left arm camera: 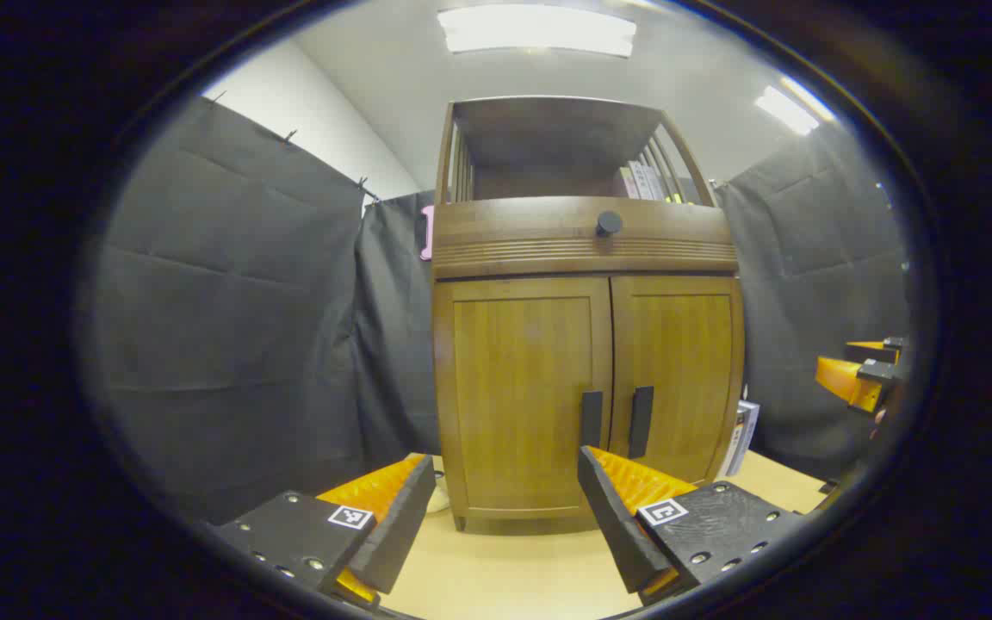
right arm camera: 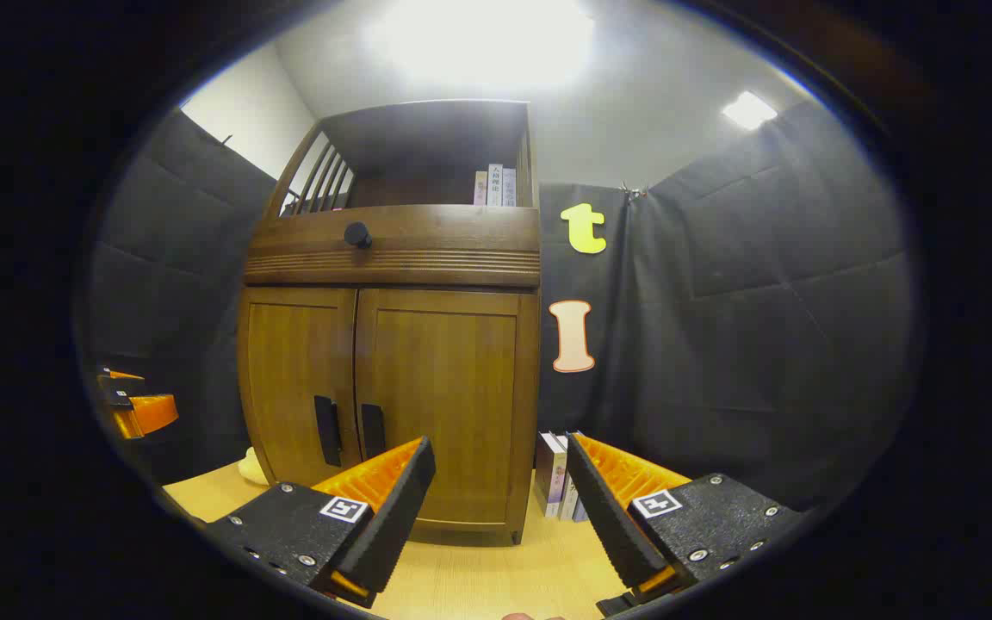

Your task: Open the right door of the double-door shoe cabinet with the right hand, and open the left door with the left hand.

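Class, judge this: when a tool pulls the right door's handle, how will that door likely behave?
The right door looks like a stiff wooden panel, so it probably swings rather than bends. Its handle is a slim upright bar near the centre seam, so the hinge is likely at the outer edge. The cabinet looks heavy and probably stays put.
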Demonstrator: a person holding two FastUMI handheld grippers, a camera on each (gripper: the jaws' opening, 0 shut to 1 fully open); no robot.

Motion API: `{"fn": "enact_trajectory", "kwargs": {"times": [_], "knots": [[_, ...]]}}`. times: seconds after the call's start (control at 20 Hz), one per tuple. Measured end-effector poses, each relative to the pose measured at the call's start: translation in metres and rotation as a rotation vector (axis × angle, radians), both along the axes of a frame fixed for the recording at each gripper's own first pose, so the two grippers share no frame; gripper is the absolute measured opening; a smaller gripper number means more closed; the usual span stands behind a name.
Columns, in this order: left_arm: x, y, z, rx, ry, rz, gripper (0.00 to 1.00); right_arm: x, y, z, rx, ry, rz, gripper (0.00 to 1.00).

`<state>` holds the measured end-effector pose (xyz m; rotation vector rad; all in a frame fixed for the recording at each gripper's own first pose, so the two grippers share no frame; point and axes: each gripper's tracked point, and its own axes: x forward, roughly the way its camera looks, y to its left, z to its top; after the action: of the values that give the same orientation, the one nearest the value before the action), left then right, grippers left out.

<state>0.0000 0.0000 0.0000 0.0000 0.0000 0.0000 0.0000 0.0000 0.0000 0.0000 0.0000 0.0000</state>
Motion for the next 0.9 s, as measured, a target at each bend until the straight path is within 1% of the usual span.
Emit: {"fn": "enact_trajectory", "kwargs": {"times": [0.15,0.25,0.3,0.35,0.45,0.65,0.85,0.9], "knots": [[-0.003,0.002,-0.004,-0.055,0.009,-0.024,1.00,-0.003,0.009,0.000,0.006,0.003,0.014,0.96],[-0.004,0.005,-0.008,-0.063,0.010,-0.027,1.00,-0.004,0.009,-0.005,0.015,0.016,0.013,0.96],[-0.002,0.005,-0.012,-0.065,0.012,-0.024,1.00,-0.005,0.009,-0.006,0.022,0.020,0.014,0.94],[-0.002,0.005,-0.013,-0.068,0.014,-0.020,1.00,-0.005,0.010,-0.007,0.027,0.024,0.014,0.94],[0.001,0.005,-0.015,-0.079,0.022,-0.020,1.00,-0.007,0.011,-0.009,0.027,0.033,0.013,0.96],[0.006,0.004,-0.024,-0.092,0.041,-0.021,1.00,-0.009,0.018,-0.014,0.026,0.051,0.024,0.96],[0.007,0.005,-0.025,-0.085,0.039,-0.018,1.00,-0.005,0.029,-0.017,0.019,0.063,0.047,0.96],[0.007,0.005,-0.027,-0.083,0.038,-0.016,0.95,-0.003,0.033,-0.018,0.018,0.068,0.056,0.96]]}}
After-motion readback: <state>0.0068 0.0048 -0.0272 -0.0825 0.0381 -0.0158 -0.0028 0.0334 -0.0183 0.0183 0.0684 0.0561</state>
